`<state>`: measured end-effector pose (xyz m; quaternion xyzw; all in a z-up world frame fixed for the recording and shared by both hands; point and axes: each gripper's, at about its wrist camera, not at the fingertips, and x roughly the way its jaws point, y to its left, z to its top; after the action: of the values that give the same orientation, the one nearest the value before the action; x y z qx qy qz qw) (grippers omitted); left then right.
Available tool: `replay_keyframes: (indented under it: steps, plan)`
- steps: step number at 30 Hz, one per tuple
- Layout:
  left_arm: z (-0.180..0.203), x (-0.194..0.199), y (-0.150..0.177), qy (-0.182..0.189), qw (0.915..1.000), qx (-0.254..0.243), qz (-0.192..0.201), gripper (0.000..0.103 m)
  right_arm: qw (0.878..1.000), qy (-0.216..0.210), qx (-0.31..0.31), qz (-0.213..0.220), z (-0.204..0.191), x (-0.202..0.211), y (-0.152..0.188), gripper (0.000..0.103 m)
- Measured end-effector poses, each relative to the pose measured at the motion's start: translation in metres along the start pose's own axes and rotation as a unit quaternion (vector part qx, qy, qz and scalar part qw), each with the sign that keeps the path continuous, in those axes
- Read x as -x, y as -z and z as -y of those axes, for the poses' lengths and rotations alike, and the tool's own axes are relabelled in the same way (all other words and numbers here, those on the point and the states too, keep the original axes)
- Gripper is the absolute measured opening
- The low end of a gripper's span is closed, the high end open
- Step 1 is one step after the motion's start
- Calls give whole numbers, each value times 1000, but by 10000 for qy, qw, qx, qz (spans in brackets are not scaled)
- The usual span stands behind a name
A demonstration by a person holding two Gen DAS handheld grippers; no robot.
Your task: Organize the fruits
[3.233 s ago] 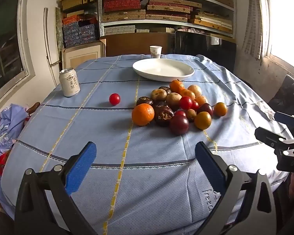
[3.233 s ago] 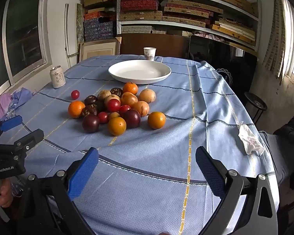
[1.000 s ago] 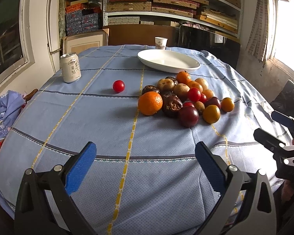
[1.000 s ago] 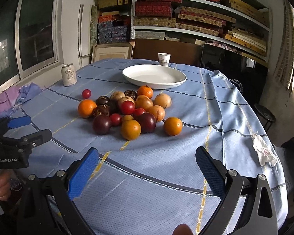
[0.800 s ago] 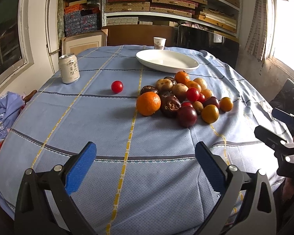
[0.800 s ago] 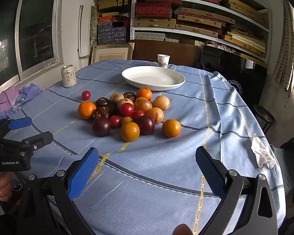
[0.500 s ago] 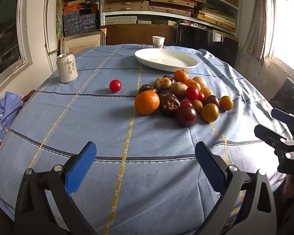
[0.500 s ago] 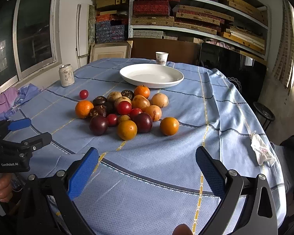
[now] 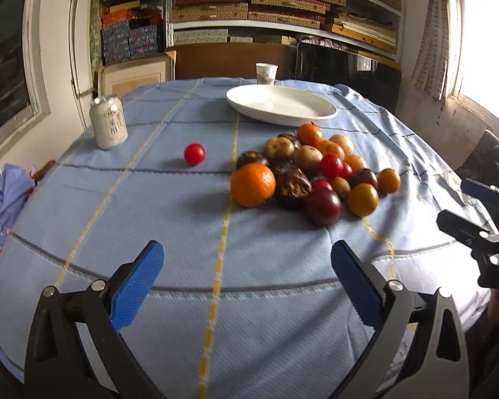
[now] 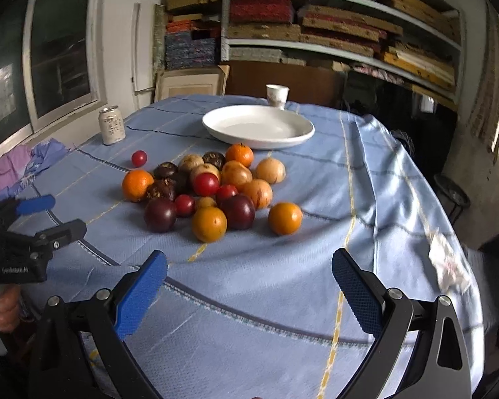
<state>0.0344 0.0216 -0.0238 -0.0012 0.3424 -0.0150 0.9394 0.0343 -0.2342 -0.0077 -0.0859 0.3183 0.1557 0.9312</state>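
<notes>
Fruits (image 10: 213, 189) sit in a loose heap on the blue-clothed counter (image 10: 316, 282), well ahead of both pairs of fingers, with the empty white plate (image 10: 257, 126) just beyond the heap. One small red fruit (image 9: 194, 154) lies apart from the rest, off toward the drink can (image 9: 108, 122). A paper cup (image 10: 276, 96) stands behind the plate.

Both tools are released. The left gripper (image 9: 248, 274) has its blue fingers (image 9: 138, 284) spread wide with nothing between them, and the right gripper (image 10: 249, 286) is equally splayed and empty. Neither touches any fruit.

As I see it, the danger lies in the heap itself. These are round things resting against each other on a cloth, and a finger pushed in among them would likely nudge the neighbours and set them rolling. The orange fruit (image 10: 285, 218) nearest the right gripper lies slightly clear of the pile, toward where the cloth falls away, so a glancing contact there could send it off the counter. The big orange (image 9: 252, 184) ahead of the left gripper looks wide, so a hold set off its middle may squeeze it out forward into the dark fruits behind it. The two tools are also close together at the near edge and could clash if both go in at once.

Against the view half a second earlier, the heap looms somewhat larger between the right gripper's fingers and the picture is smeared, so that tool seems to be advancing. The left view differs only slightly. The fruit arrangement is unchanged.
</notes>
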Motion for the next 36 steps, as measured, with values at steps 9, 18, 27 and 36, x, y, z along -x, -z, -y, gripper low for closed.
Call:
replay_keyframes:
  steps: [9,18,27,36]
  plan:
    - [-23,-26,-18,-66,9998,167,-36,99,9971,-58,542,-536,4,-39,-15,100]
    - [-42,-45,-14,378,9967,677,-254,99,9987,-54,-214,-452,40,-59,-27,100]
    - [-49,-48,-14,218,9946,990,-238,99,9925,-151,235,-1193,34,-89,-31,99]
    - [-23,-44,-13,-112,9997,171,-135,99,9926,-141,339,-1160,26,-92,-38,99]
